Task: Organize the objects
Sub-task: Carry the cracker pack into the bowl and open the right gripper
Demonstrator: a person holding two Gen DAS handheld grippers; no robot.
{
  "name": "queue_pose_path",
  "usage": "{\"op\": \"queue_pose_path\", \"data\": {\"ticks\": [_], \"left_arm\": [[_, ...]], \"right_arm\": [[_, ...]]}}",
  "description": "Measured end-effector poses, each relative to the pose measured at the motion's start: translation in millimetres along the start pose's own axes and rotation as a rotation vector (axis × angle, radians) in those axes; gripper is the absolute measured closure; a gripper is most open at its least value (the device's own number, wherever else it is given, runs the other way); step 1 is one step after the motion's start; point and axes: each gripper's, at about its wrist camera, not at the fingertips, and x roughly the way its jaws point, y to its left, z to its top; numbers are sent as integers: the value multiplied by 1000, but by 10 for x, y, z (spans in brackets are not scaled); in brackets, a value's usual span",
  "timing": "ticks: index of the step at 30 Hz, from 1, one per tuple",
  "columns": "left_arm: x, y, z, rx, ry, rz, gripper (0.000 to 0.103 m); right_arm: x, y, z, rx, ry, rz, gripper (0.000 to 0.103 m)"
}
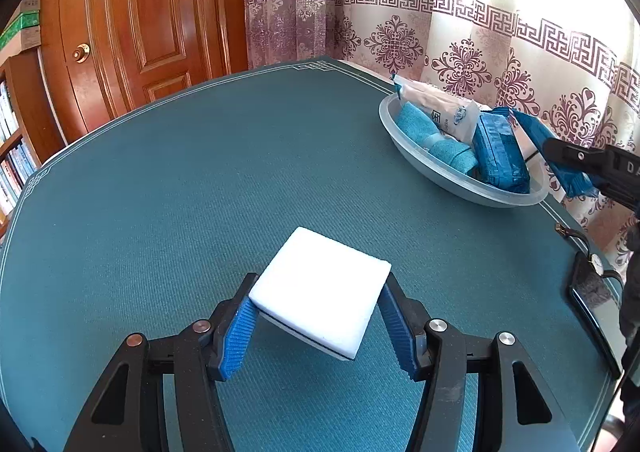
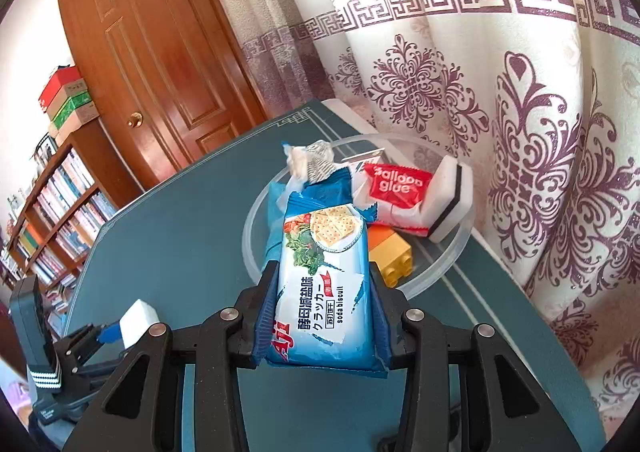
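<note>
My left gripper (image 1: pixel 320 286) is shut on a white sponge block (image 1: pixel 320 284) with a dark underlayer, held just above the teal table (image 1: pixel 200 179). My right gripper (image 2: pixel 324 278) is shut on a blue soda biscuit packet (image 2: pixel 324 268), which hangs at the near side of a clear plastic bowl (image 2: pixel 448 264). The bowl (image 1: pixel 440 176) stands at the table's far right and holds a red glue packet (image 2: pixel 394 187), a second white sponge (image 2: pixel 452 199), a yellow and orange brick (image 2: pixel 394 262) and several blue and white packets (image 1: pixel 500 151). The left gripper (image 2: pixel 116 332) with its sponge also shows low left in the right wrist view.
A dark flat device (image 1: pixel 592 312) and a wristwatch (image 1: pixel 596 264) lie at the table's right edge. Patterned curtains (image 2: pixel 520 111) hang close behind the bowl. A wooden door (image 1: pixel 140 19) and a bookshelf (image 2: pixel 60 219) stand beyond the table's far side.
</note>
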Motion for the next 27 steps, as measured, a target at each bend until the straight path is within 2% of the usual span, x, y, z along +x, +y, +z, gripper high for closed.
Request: {"op": "queue_pose_path", "data": {"ticks": [8,14,19,22,27], "left_arm": [[10,-53,33,-19,8,-11,41],[26,-74,50,-25,14,-10,41],[31,-105,71,-24,13,-12,41],[18,-144,105,-19,10,-12,41],[21,-201,198,-17,3,-16,41]], "right_arm": [[306,-205,256,3,-6,-83,60],[435,-224,277,-5,9,-79,60],[356,-234,253,-9,-1,-69,59],[238,-220,229,-26,-27,-76,53],[15,-197,121,-70,-57,-89,49]]}}
